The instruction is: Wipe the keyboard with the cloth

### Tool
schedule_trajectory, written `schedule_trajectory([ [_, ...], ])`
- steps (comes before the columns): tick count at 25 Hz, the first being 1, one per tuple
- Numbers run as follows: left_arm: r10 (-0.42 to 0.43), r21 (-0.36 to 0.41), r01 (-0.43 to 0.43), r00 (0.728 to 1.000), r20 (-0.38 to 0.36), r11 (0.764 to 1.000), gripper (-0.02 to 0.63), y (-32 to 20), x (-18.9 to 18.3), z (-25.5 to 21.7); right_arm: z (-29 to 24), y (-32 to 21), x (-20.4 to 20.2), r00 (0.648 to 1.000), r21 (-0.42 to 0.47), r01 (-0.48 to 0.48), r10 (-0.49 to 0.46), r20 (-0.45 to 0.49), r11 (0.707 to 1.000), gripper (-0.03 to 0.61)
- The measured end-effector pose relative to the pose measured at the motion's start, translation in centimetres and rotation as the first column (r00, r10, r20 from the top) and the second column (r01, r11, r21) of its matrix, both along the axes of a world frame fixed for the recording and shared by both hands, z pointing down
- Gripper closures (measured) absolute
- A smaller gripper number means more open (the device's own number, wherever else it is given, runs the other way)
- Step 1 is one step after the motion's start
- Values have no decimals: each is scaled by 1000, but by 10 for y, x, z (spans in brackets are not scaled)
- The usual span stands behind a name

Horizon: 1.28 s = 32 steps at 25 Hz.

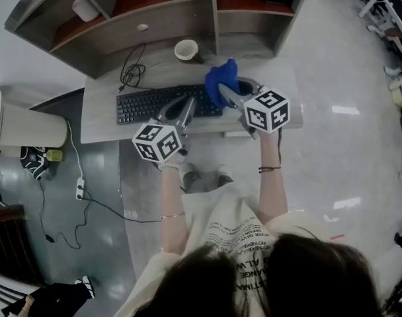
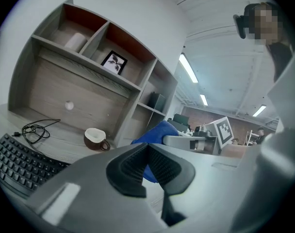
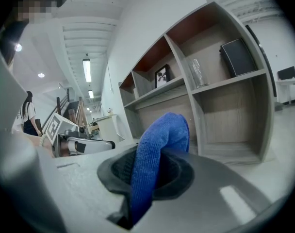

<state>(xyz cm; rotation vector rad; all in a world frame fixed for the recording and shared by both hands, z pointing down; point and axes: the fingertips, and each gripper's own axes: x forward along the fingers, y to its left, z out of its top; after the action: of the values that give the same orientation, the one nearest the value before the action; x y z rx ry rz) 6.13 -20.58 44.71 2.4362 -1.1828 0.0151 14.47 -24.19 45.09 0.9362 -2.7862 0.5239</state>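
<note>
Blue cloth (image 1: 222,79) clamped in right gripper (image 1: 229,96) at black keyboard's (image 1: 148,104) right end, contact unclear. Left gripper (image 1: 186,105) jaws together, empty. Wiping likely just starting; most keys left.

Bright ceiling strip lights, fisheye edges, soft focus

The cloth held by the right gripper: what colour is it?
Bright blue; the cloth shows best in the right gripper view.
</note>
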Motion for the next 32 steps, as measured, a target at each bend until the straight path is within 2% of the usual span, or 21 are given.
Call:
schedule_trajectory([
  [16, 114, -139, -120, 992, -56, 983, 615, -7, 33, 57, 55, -1, 24, 984, -92, -125, 112, -141, 988, 520],
  [21, 123, -169, -126, 992, -28, 978, 615, -5, 30, 70, 66, -2, 26, 980, -114, -152, 135, -148, 982, 520],
  [32, 109, -198, -113, 994, -30, 974, 615, -5, 9, 83, 86, -6, 10, 973, -148, -187, 162, -167, 971, 520],
])
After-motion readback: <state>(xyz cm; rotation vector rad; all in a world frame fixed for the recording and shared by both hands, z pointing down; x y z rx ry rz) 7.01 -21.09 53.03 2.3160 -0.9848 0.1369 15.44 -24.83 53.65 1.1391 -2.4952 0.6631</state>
